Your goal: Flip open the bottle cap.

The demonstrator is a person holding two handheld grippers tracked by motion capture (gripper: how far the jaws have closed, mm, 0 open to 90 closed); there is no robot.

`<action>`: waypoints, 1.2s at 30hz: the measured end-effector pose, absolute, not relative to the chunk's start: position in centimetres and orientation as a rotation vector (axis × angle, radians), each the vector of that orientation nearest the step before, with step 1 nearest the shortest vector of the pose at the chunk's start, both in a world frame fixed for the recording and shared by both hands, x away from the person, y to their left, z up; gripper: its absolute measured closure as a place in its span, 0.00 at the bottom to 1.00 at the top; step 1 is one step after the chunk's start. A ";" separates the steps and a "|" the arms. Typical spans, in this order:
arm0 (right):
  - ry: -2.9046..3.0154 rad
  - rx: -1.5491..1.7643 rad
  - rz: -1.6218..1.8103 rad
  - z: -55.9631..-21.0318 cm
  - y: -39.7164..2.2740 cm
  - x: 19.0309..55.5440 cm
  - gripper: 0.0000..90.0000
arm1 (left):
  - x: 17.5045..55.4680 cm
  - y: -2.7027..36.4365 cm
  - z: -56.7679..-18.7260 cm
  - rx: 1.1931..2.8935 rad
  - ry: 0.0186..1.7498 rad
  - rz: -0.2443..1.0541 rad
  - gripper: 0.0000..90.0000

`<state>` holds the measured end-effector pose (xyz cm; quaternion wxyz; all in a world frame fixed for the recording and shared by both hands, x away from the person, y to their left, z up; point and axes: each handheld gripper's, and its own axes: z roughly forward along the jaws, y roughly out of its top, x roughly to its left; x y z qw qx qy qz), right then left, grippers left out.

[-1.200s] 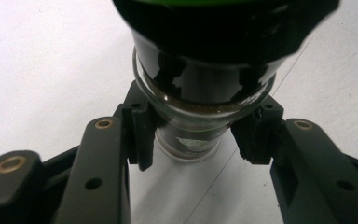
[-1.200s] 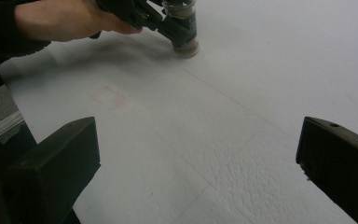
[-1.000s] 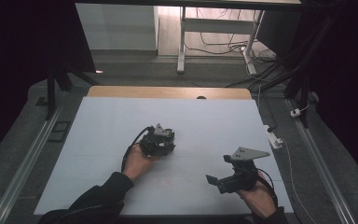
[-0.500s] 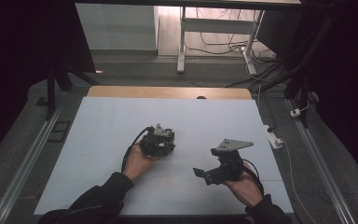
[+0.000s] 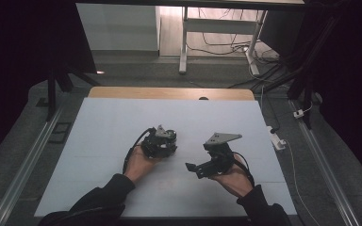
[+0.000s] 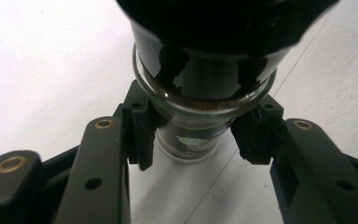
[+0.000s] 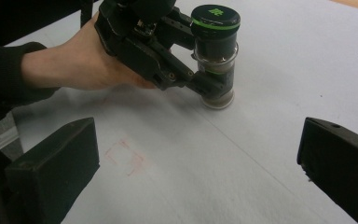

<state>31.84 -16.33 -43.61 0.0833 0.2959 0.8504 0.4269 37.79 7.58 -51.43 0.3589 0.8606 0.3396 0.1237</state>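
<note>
On white table (image 5: 99, 141), mid-sheet: jar (image 7: 214, 58) upright, clamped by left gripper (image 5: 162, 141); right gripper (image 5: 195, 168), jaws wide and empty, now moved closer from the right, likely going for the black lid (image 7: 215, 17).

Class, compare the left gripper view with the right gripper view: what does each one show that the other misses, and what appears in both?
Left gripper view alone: brown powder against the glass under the dark cap. Right gripper view alone: the cap's green-printed top, a hand holding the left gripper, faint red marks on the table. Both: the small glass jar, clamped upright on the white surface.
</note>
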 end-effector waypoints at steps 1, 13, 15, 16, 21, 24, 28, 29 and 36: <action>2.539 0.878 1.269 -43.7 -16.1 32.0 0.00 | 37.8 7.6 -51.4 2.219 0.876 0.320 0.60; 2.531 0.886 1.235 -44.8 -14.5 34.3 0.00 | 37.8 7.6 -51.4 2.220 0.876 0.320 0.60; 2.530 0.897 1.227 -45.0 -14.3 34.6 0.00 | 37.8 7.6 -51.4 2.221 0.876 0.319 0.60; 2.529 0.897 1.225 -45.1 -14.2 34.8 0.00 | 37.8 7.6 -51.4 2.221 0.876 0.320 0.60; 2.529 0.888 1.214 -45.4 -13.8 35.3 0.02 | 37.8 7.6 -51.4 2.222 0.875 0.320 0.60; 2.523 0.876 1.220 -45.3 -13.6 35.5 0.10 | 37.8 7.6 -51.4 2.222 0.875 0.320 0.60; 2.544 0.836 1.239 -45.0 -13.4 35.7 0.33 | 37.8 7.6 -51.4 2.226 0.873 0.321 0.60; 2.553 0.814 1.234 -45.0 -13.2 35.8 0.43 | 37.8 7.6 -51.4 2.226 0.874 0.321 0.60; 2.602 0.774 1.194 -45.1 -12.4 36.2 0.71 | 37.8 7.5 -51.4 2.226 0.876 0.322 0.60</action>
